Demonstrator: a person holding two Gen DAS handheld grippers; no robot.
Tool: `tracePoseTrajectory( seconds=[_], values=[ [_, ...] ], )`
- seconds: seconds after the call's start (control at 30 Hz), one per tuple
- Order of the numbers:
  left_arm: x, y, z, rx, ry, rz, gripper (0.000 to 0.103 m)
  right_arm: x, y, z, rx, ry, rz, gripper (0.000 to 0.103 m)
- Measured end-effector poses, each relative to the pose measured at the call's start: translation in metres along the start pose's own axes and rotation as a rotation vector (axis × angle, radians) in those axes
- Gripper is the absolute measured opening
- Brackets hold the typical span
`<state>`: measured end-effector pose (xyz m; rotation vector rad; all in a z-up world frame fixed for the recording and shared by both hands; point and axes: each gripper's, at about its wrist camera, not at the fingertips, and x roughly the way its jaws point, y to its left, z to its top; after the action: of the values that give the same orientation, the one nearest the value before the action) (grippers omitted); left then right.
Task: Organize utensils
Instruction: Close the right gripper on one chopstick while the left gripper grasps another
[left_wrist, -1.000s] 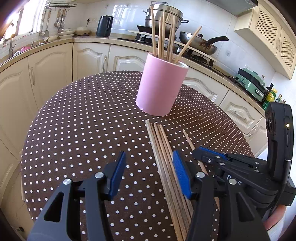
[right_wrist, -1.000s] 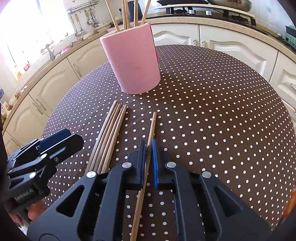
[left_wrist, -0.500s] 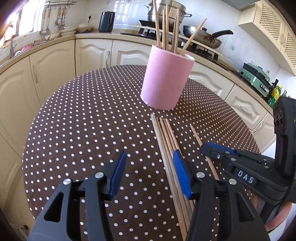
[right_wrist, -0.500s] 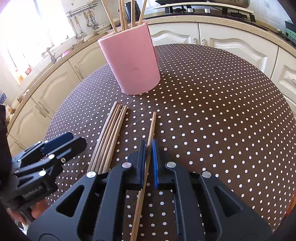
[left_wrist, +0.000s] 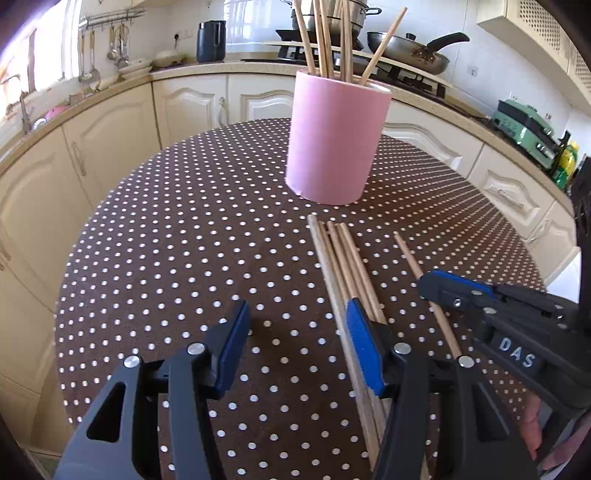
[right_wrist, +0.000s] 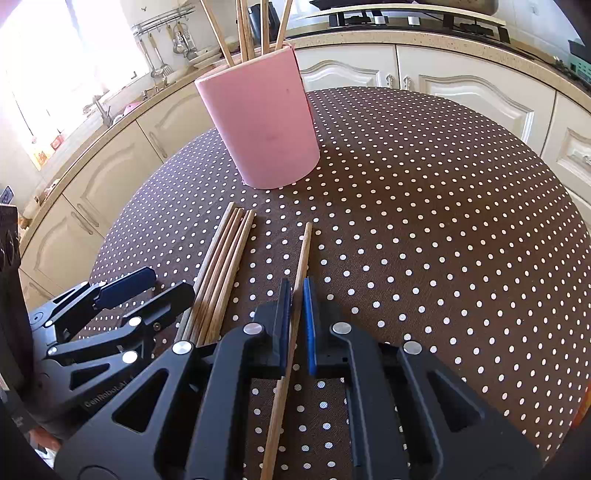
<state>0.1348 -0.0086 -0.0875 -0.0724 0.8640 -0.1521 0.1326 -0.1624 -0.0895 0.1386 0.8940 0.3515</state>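
Observation:
A pink cylindrical holder (left_wrist: 336, 136) stands upright on the dotted table with several wooden chopsticks in it; it also shows in the right wrist view (right_wrist: 264, 122). A bundle of several chopsticks (left_wrist: 341, 258) lies in front of it, also in the right wrist view (right_wrist: 225, 258). My left gripper (left_wrist: 295, 343) is open, its right finger over the bundle. My right gripper (right_wrist: 295, 306) is shut on a single chopstick (right_wrist: 302, 254) lying apart to the right of the bundle, and shows from the side in the left wrist view (left_wrist: 454, 291).
The round table has a brown cloth with white dots (right_wrist: 424, 221). Cream cabinets (left_wrist: 110, 129) and a counter curve behind it, with a kettle (left_wrist: 210, 35), a pan (left_wrist: 413, 48) on the stove and a green appliance (left_wrist: 524, 122).
My left gripper has moved forward and a little right, closer to the holder and over the bundle. My right gripper stays shut on the single chopstick with little movement.

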Motion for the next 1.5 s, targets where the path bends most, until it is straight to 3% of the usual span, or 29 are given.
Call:
tracePoseTrajectory(
  seconds=[0.37,0.7,0.83,0.87,0.9,0.97,1.23,1.37,1.5],
  values=[
    [0.006,-0.01,0.005,0.012,0.013,0.045,0.056,0.001,-0.005,0.0,0.013,0.0,0.015,0.008],
    [0.011,-0.013,0.013,-0.034,0.05,0.119,0.056,0.0,-0.007,0.0,0.011,0.0,0.012,0.008],
    [0.021,-0.02,0.017,0.006,0.035,0.169,0.055,0.001,-0.006,0.0,0.005,0.0,0.004,0.008],
    [0.021,-0.021,0.018,0.006,0.03,0.161,0.044,0.001,-0.004,0.0,-0.002,0.0,-0.007,0.008],
    [0.02,-0.021,0.019,0.015,0.025,0.147,0.025,0.001,-0.001,0.0,-0.009,0.0,-0.017,0.008],
    [0.018,-0.019,0.018,0.027,0.024,0.127,0.009,0.001,0.003,-0.001,-0.026,0.0,-0.034,0.008],
    [0.0,-0.001,0.004,0.062,0.058,-0.005,0.006,-0.006,0.005,-0.011,-0.064,0.017,-0.028,0.008],
    [-0.008,0.003,-0.007,0.082,0.062,-0.008,0.006,-0.014,0.002,-0.017,-0.066,0.038,-0.029,0.008],
    [-0.007,0.001,-0.008,0.093,0.056,0.042,0.01,-0.016,0.004,-0.017,-0.111,0.073,-0.069,0.008]
  ],
)
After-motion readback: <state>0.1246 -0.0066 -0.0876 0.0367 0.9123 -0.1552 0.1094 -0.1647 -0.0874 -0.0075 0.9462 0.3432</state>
